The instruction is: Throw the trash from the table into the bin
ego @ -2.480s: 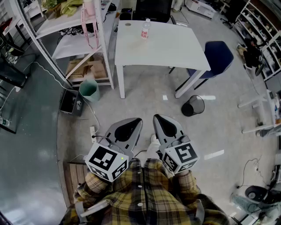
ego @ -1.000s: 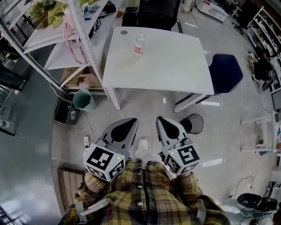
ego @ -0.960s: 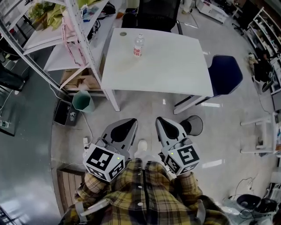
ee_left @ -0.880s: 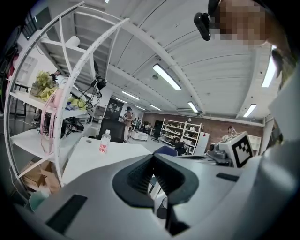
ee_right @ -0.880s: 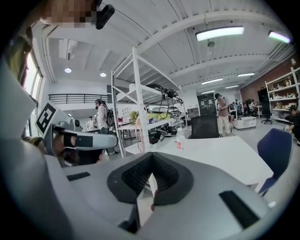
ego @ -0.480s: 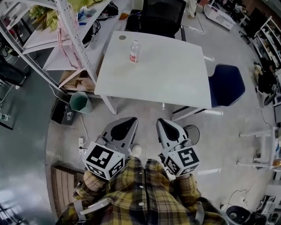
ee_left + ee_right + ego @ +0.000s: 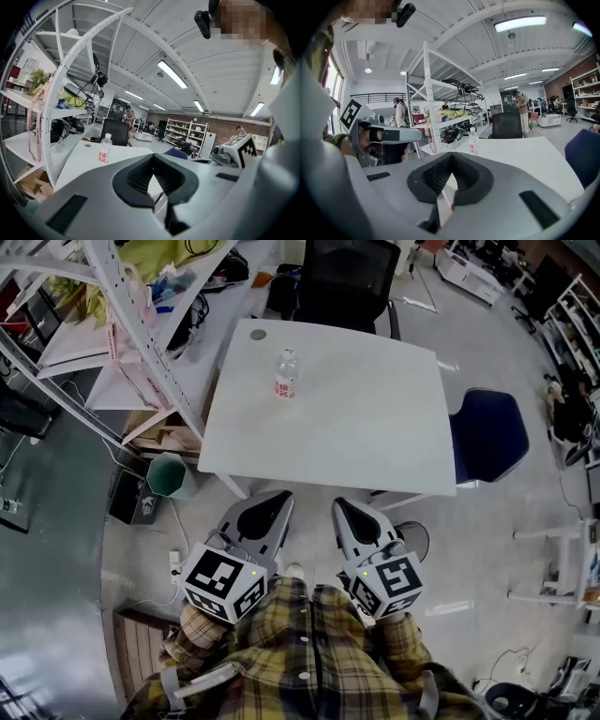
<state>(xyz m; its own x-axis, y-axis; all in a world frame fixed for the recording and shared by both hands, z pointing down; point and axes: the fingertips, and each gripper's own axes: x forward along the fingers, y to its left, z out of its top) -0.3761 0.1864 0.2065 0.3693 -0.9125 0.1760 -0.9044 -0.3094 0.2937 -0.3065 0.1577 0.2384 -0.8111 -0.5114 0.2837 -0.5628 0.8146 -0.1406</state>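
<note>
Bottle (image 7: 285, 374) upright on the far left part of the desk (image 7: 375, 418) in the head view, well apart from the left hand-held gripper (image 7: 278, 500) and right hand-held gripper (image 7: 343, 508) at the near edge. Nearer the desk than a second ago. Left gripper view: jaws together, empty. Right gripper view: likewise closed, nothing held. Best to open one early, then take the bottle around its middle.
</note>
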